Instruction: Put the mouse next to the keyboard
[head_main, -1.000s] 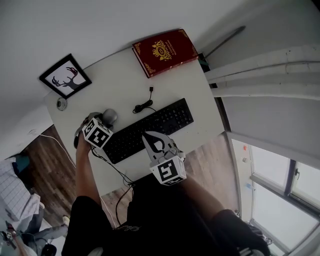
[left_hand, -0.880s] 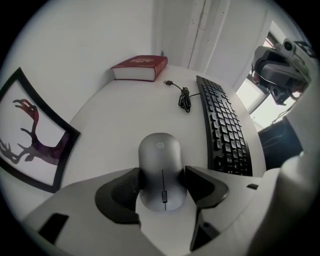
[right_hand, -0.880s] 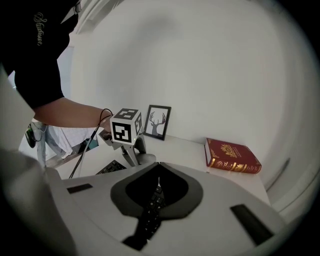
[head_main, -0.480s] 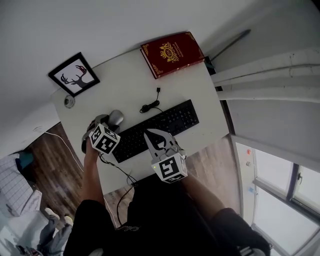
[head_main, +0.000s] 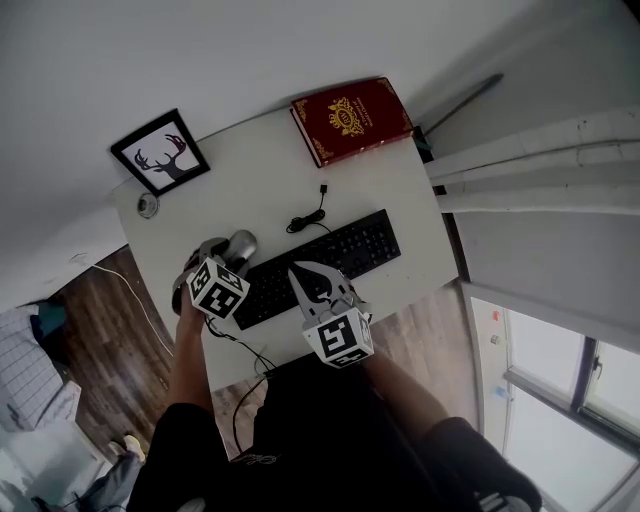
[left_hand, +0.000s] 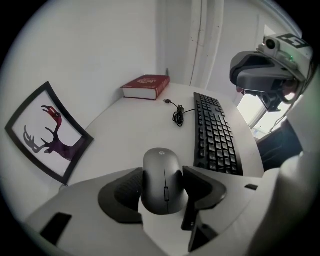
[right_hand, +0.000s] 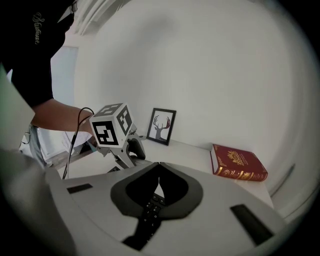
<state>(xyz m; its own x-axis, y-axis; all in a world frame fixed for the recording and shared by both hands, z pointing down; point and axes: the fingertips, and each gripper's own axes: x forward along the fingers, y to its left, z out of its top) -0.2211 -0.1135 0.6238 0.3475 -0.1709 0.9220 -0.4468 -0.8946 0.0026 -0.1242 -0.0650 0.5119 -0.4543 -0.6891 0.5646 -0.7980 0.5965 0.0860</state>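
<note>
Left gripper (left_hand: 163, 172) retreated, jaws narrowing loosely astride grey oval mouse (head_main: 242, 243); right gripper (right_hand: 159, 165) closed.

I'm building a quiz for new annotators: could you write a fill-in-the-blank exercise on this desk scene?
In the head view, the mouse sits at the keyboard's ___ end.
The book's cover is ___.
The framed picture shows a ___.
The right gripper has its jaws ___.
Missing words: left; red; deer; shut.

The keyboard (right_hand: 152, 206) — mostly hidden behind the right claw (right_hand: 159, 167).
</note>
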